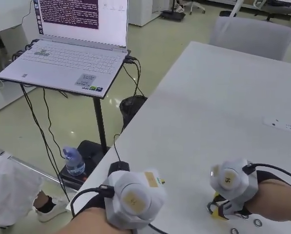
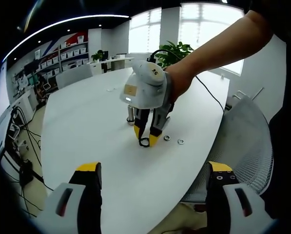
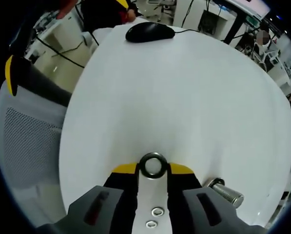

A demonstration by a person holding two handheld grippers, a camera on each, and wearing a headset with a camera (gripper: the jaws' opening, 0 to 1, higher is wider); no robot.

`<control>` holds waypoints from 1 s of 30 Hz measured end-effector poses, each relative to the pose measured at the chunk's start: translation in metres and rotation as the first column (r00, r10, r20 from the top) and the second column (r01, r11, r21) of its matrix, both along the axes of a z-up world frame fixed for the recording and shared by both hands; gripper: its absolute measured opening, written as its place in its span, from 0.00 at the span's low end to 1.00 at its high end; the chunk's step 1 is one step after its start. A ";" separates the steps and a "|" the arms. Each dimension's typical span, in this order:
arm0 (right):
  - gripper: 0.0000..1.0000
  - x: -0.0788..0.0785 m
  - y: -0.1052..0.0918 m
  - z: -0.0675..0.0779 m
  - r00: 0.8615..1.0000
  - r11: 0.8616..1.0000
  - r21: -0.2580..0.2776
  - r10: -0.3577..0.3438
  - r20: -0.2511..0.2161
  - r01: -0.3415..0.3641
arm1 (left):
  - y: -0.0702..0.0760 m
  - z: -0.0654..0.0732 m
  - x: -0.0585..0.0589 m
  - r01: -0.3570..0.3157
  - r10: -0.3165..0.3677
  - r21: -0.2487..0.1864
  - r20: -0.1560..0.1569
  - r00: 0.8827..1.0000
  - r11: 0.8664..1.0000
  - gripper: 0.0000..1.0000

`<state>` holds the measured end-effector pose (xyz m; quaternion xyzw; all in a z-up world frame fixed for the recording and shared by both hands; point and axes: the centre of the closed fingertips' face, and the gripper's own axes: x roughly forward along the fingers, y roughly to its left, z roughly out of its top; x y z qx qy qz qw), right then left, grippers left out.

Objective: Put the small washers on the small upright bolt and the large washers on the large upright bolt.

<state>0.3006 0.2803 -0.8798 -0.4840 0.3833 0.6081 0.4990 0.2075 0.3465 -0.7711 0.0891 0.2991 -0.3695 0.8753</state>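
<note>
Where the right gripper (image 3: 152, 170) reaches down to the white table (image 3: 184, 97), its jaws are clenched on a large washer (image 3: 152, 156), held close to the surface. Two small washers (image 3: 157, 211) lie flat on the table just beside its tips. An upright bolt (image 3: 225, 192) stands near them, though I cannot tell whether it is the large or the small one. Facing all this from the near table edge, the left gripper (image 2: 152, 170) hovers with its jaws spread wide and nothing between them. Farther along the table a black mouse (image 3: 149, 31) rests near the edge, and beyond it a laptop (image 1: 67, 58) sits on a stand beside the table.
</note>
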 end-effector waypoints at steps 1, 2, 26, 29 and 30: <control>0.22 0.000 0.000 0.000 1.000 1.000 -0.001 0.002 0.000 -0.002 | -0.002 0.000 0.000 -0.003 0.002 -0.018 -0.003 1.000 1.000 0.88; 0.22 0.000 0.000 0.000 1.000 1.000 0.000 0.003 -0.002 -0.003 | -0.003 0.001 0.001 -0.005 0.005 -0.029 -0.001 1.000 1.000 0.88; 0.22 0.017 -0.018 0.052 0.995 0.991 0.091 -0.099 -0.030 0.102 | -0.014 -0.003 0.028 -0.065 0.072 -0.084 0.074 0.995 0.994 0.91; 0.22 0.018 -0.022 0.064 0.994 0.989 0.096 -0.106 -0.034 0.109 | -0.014 -0.002 0.028 -0.065 0.071 -0.088 0.074 0.995 0.994 0.91; 0.22 0.019 -0.023 0.067 0.994 0.989 0.099 -0.106 -0.030 0.109 | -0.013 -0.002 0.028 -0.064 0.071 -0.090 0.075 0.995 0.994 0.90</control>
